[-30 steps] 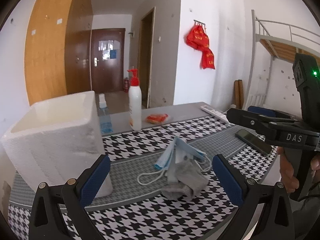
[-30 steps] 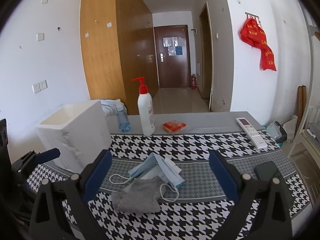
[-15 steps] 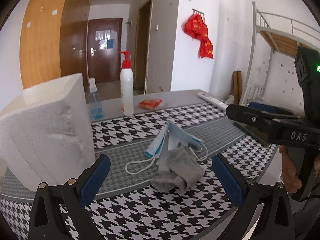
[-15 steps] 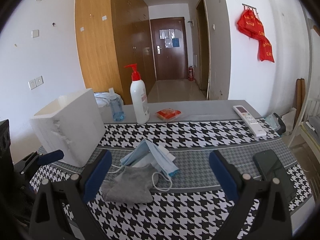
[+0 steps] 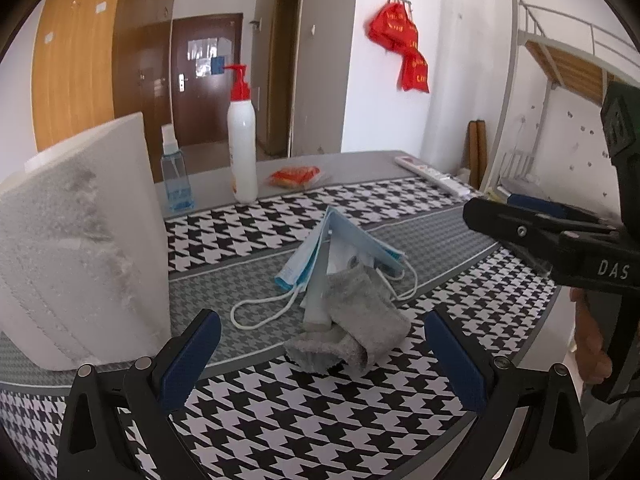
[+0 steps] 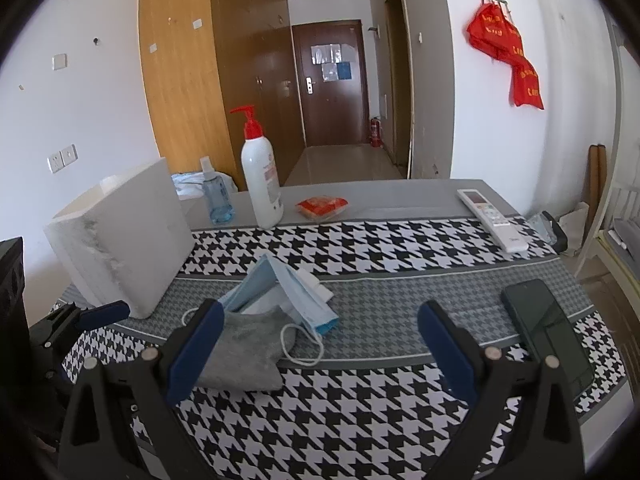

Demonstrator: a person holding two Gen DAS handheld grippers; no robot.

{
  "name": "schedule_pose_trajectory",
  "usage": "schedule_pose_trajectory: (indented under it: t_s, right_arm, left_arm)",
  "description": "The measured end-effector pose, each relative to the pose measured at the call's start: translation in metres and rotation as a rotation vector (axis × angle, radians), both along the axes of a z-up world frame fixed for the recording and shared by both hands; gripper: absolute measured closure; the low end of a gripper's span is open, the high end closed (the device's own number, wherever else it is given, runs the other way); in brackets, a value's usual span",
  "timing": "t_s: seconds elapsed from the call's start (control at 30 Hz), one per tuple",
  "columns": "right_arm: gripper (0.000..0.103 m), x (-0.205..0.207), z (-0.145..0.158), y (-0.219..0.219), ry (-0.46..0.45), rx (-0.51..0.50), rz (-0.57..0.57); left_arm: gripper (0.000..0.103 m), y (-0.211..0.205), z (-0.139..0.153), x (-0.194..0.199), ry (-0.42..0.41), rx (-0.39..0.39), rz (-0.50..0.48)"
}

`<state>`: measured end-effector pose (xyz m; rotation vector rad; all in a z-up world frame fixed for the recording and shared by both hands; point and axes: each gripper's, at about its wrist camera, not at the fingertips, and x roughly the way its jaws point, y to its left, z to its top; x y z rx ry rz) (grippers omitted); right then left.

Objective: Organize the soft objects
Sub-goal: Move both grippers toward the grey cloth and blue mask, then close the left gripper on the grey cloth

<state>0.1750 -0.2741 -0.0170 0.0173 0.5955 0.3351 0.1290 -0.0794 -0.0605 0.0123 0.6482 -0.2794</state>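
The white foam box looms larger on the table than a second ago. Both tongs, left and right, have come lower, spread wide and empty, toward the grey sock beneath the blue masks mid-table.

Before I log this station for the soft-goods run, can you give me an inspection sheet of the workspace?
Surface: table under houndstooth cloth.
Job's things: blue face masks piled with grey sock; white foam box beside them.
Clutter: pump bottle, spray bottle, orange packet, remote, phone.
Grippers: left gripper open, empty; right gripper open, empty.
Cables: nothing seen.
Surroundings: door, red hangings, bunk frame.
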Motion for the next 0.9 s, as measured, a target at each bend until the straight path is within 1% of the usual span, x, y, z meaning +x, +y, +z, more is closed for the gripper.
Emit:
schedule_pose_trajectory:
  t_s: [0.07,0.2,0.27,0.4,0.47,0.5,0.57,0.67,0.73,0.8,0.87,0.9]
  right_arm:
    - [0.004,0.002,-0.001,-0.002,0.006,-0.003,-0.001]
    - [0.004,0.004,-0.004,-0.006,0.013,0.0,0.001]
    - [0.004,0.005,-0.005,-0.007,0.016,0.0,0.003]
    - [0.004,0.006,-0.007,-0.009,0.026,0.009,0.006]
    - [0.004,0.006,-0.008,-0.008,0.029,0.012,0.007]
    - [0.004,0.006,-0.008,-0.008,0.031,0.012,0.009]
    - [0.004,0.005,-0.01,-0.007,0.036,0.011,0.012]
    - [0.004,0.005,-0.012,-0.006,0.043,0.014,0.014]
    - [0.004,0.005,-0.013,-0.007,0.052,0.02,0.015]
    - [0.004,0.005,-0.014,-0.007,0.056,0.021,0.017]
    - [0.004,0.005,-0.016,-0.007,0.06,0.02,0.016]
    - [0.004,0.005,-0.016,-0.007,0.062,0.022,0.015]
  left_arm:
    - [0.001,-0.003,-0.003,0.003,0.016,0.001,-0.003]
    - [0.002,-0.006,-0.011,0.011,0.075,-0.019,-0.004]
    - [0.006,-0.009,-0.014,0.013,0.082,-0.009,0.002]
    - [0.008,-0.016,-0.019,0.017,0.097,0.001,-0.005]
    - [0.013,-0.019,-0.02,0.018,0.097,0.007,-0.013]
    - [0.014,-0.021,-0.021,0.019,0.098,0.015,-0.019]
    - [0.021,-0.024,-0.024,0.021,0.107,0.033,-0.026]
    - [0.025,-0.025,-0.029,0.025,0.129,0.032,-0.03]
    - [0.027,-0.026,-0.033,0.027,0.133,0.046,-0.021]
    - [0.028,-0.025,-0.034,0.028,0.134,0.045,-0.018]
    - [0.037,-0.026,-0.035,0.028,0.14,0.044,-0.022]
    - [0.039,-0.027,-0.035,0.027,0.142,0.045,-0.029]
